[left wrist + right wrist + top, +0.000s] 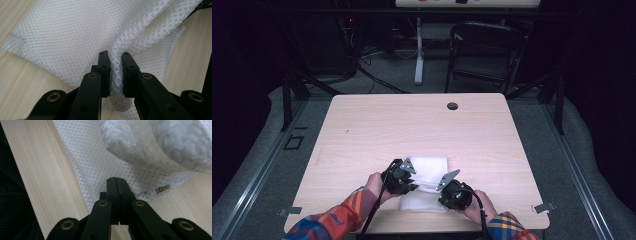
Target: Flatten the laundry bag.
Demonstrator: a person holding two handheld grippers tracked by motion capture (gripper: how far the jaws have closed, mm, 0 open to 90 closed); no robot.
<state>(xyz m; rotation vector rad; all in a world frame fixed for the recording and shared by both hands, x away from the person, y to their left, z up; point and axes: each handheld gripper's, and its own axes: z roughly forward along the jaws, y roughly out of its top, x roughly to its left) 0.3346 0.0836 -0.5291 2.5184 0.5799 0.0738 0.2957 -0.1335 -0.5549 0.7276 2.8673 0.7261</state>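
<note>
Bubble wrap (428, 170), one white sheet, lies near the tabletop's (362, 130) front edge in the high view, between two tools: left tool (409, 176) and right tool (446, 186), each in a hand. Left gripper view: the left tool (115, 65) pinches a bunched fold of the wrap (62, 37). Right gripper view: the right tool (117, 185) is pressed together at the wrap's (100, 162) edge; whether it grips the sheet is unclear.

My feed shows a pale wooden bench (362, 130) with a dark round grommet (452, 106) near its far edge. Beyond it stands a black folding chair (482, 50) on grey floor (387, 75).
</note>
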